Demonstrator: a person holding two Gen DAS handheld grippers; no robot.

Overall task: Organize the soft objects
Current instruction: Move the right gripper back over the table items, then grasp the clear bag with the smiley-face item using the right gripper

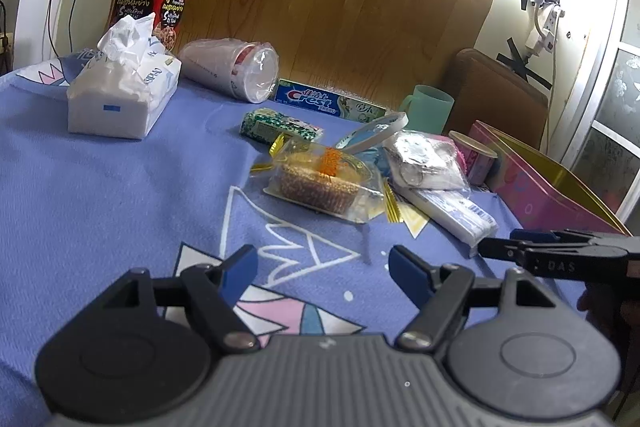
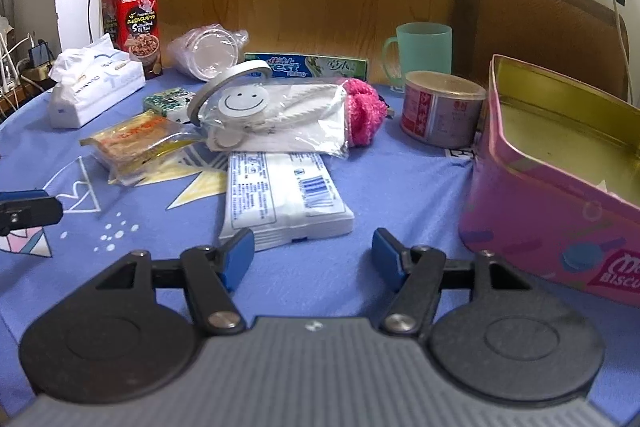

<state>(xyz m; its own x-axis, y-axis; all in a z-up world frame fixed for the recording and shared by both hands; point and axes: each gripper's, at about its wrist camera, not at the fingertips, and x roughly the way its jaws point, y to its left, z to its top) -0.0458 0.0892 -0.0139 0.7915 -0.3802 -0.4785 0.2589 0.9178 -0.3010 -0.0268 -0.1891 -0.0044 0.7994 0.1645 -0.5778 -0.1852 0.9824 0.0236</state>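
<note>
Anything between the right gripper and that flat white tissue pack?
Nothing: in the right wrist view only bare blue cloth separates the right gripper from the tissue pack.

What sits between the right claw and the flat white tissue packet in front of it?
Nothing visible: only bare blue cloth lies between the open right claw and the flat white tissue packet. The open pink biscuit tin stands off to its right.

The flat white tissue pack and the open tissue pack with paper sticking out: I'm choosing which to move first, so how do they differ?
The flat white tissue pack looks sealed, with a barcode facing up; the open tissue pack has a tissue pulled out on top. The flat white tissue pack is thin and lies just ahead of the right gripper; the open tissue pack is bulkier and farther back on the left. Both are soft, white and plastic-wrapped.
</note>
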